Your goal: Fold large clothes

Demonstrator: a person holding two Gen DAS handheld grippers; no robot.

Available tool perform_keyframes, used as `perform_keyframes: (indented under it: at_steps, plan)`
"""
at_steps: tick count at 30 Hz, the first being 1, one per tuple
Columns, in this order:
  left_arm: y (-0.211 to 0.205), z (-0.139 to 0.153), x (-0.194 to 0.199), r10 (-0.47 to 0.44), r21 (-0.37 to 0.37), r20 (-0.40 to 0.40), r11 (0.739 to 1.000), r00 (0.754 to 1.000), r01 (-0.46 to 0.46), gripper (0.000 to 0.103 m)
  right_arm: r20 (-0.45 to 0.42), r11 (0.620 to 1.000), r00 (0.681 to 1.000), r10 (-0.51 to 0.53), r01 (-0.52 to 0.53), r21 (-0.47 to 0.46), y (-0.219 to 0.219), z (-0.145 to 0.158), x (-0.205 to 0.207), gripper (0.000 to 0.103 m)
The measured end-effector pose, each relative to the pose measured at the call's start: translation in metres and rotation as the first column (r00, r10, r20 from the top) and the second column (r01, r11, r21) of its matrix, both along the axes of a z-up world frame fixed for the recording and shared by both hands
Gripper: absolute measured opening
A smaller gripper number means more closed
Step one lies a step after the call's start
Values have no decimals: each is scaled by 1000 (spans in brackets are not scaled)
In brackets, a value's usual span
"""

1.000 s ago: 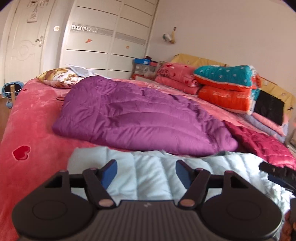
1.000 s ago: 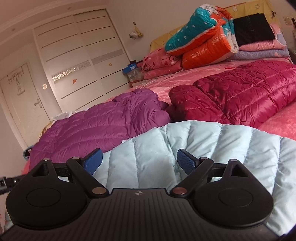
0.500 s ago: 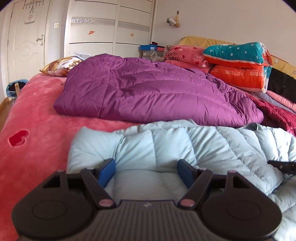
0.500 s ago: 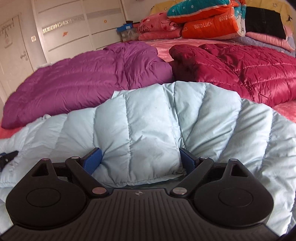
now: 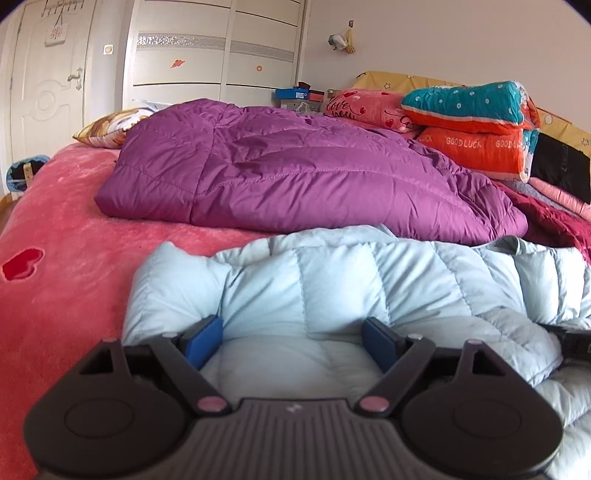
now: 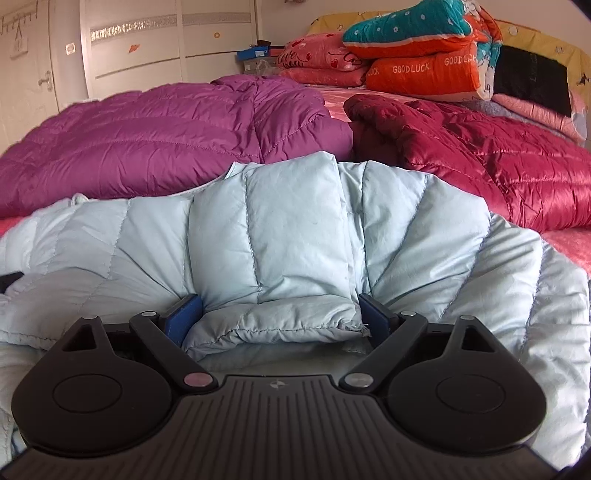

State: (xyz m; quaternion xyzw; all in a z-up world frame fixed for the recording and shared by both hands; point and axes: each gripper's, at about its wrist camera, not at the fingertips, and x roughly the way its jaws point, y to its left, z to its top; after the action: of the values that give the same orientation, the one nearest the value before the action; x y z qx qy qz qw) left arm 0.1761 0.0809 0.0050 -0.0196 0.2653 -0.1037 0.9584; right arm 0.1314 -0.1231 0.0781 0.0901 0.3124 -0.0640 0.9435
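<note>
Pale-blue puffer jacket (image 6: 295,229) lies bunched, quilted; both claws, left (image 5: 291,341) and right (image 6: 277,315), gape over it

Bright daylit bedroom: white wardrobe (image 5: 218,55) next to a cream door (image 5: 48,85), plain wall (image 5: 443,33), yellow headboard (image 5: 391,79).

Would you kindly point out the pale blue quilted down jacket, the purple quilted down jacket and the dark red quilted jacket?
pale blue quilted down jacket (image 6: 295,236): right wrist view, middle panel.
purple quilted down jacket (image 5: 295,173): left wrist view, broad top surface.
dark red quilted jacket (image 6: 480,158): right wrist view, shiny upper side.
</note>
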Motion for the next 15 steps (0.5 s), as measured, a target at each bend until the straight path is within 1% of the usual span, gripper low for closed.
perform_keyframes:
  at_steps: [1, 4, 7, 9, 12, 15]
  plan:
    - [-2, 1, -1, 1, 13, 5, 1000, 1000, -1, 85, 9, 1000, 1000, 1, -1, 22, -2, 0, 2, 103]
    - [-6, 7, -5, 4, 51, 6, 999, 1000, -4, 90, 19, 997, 1000, -12, 10, 73, -10, 7, -10, 103]
    - [-9, 19, -17, 25, 100, 3, 995, 1000, -25, 91, 32, 996, 999, -35, 32, 77, -11, 19, -35, 103]
    - [-7, 28, -33, 43, 101, 14, 994, 999, -44, 91, 51, 997, 997, -58, 55, 50, -9, 28, -58, 103]
    - [-2, 37, -63, 54, 82, 24, 995, 998, -56, 91, 75, 996, 993, -92, 92, 1, -9, 39, -86, 103]
    - [4, 45, -92, 63, 55, 10, 996, 998, -63, 91, 95, 991, 986, -136, 137, -8, -14, 46, -115, 103]
